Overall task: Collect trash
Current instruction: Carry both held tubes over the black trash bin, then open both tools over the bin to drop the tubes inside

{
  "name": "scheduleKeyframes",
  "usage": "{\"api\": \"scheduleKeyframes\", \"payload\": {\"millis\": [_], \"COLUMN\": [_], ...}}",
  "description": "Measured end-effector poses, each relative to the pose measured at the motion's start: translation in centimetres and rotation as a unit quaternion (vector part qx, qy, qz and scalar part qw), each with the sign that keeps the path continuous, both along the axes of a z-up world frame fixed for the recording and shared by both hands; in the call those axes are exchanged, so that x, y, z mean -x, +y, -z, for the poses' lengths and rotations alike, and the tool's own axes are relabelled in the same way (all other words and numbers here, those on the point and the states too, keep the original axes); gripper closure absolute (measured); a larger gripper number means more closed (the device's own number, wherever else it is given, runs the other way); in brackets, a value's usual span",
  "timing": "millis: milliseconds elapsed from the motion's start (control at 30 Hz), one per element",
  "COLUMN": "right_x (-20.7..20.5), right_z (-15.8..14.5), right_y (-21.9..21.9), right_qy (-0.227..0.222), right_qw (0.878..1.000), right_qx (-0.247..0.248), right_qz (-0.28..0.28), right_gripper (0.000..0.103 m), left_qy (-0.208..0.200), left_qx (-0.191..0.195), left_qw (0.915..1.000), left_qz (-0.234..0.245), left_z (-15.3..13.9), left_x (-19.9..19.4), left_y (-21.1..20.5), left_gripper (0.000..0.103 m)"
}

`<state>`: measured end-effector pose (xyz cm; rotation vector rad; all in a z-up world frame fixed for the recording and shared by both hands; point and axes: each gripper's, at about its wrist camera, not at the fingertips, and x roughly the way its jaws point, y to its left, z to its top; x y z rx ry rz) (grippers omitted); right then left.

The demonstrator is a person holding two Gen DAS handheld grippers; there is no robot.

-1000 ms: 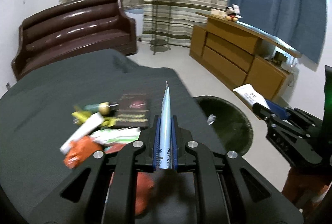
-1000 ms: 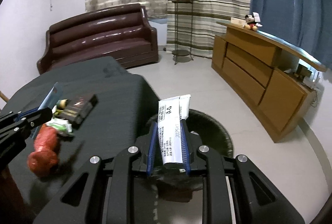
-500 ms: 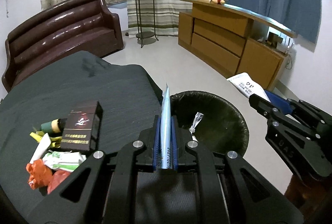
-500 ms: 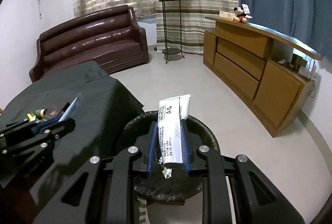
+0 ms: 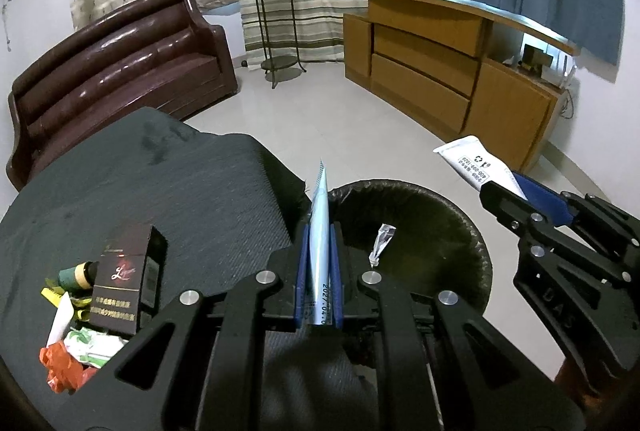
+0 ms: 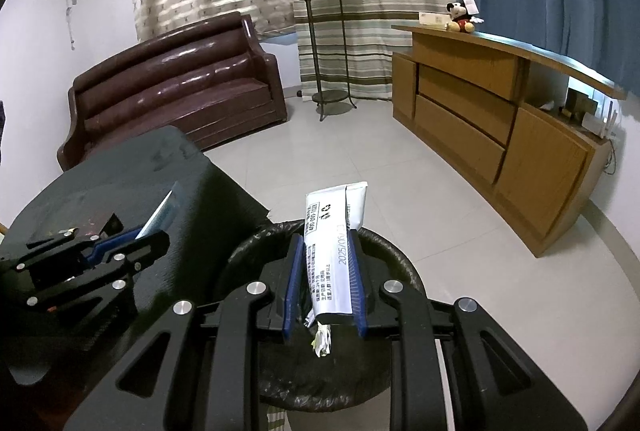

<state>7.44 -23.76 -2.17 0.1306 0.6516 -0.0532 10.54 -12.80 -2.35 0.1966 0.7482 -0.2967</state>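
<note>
- A round bin lined with a black plastic bag (image 5: 412, 231) stands on the floor just beside a desk draped in dark grey cloth (image 5: 168, 199).
- The right gripper (image 6: 324, 271) is clamped on a white squeezed-flat plastic tube with printed text (image 6: 332, 251), above the bin's mouth. The tube looks light and limp, best held across its flat middle.
- The left gripper (image 5: 319, 255) pinches a thin pale blue foil sachet (image 5: 320, 223) edge-on near the bin rim. It seems weightless, floppy and slippery.
- Only the left wrist view shows the remaining litter on the desk: a dark cigarette box (image 5: 124, 279) and an orange crumpled wrapper (image 5: 60, 367).
- Only the right wrist view shows the tube's printed face.
</note>
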Motion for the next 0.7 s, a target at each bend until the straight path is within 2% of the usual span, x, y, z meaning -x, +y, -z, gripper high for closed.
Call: {"api": "scheduleKeyframes", "payload": {"millis": [333,400,467,567,700], "right_x": [-0.7,-0.8,-0.9,-0.8,-0.8], "right_z": [0.6,0.7,0.8,0.8,0.6], "right_y": [-0.7,-0.9,-0.8,-0.9,-0.7], "right_qy": [0.008,0.008,0.011,0.011,0.009], "right_qw": [1.0,1.0,1.0,1.0,1.0], "right_qx": [-0.009,-0.011,-0.013,-0.017,-0.015], "right_qz": [0.006,0.009,0.011,0.013,0.014], "right_gripper": [0.08,0.079,0.076,0.066,0.066], "left_qy": [0.006,0.01,0.009,0.01,0.009], "left_qx": [-0.008,-0.008,-0.008,-0.008,-0.008], "left_qw": [0.9999,0.9999,0.9999,0.9998,0.9998], "left_qz": [-0.006,-0.007,-0.011,-0.013,-0.018], "left_z": [0.7,0.8,0.9,1.0,0.9], "left_x": [-1.2,-1.4,-1.4,-1.6,-1.7], "left_y": [-0.6,-0.7,-0.7,-0.7,-0.5], "left_gripper": [0.087,0.081,0.07,0.064,0.058]}}
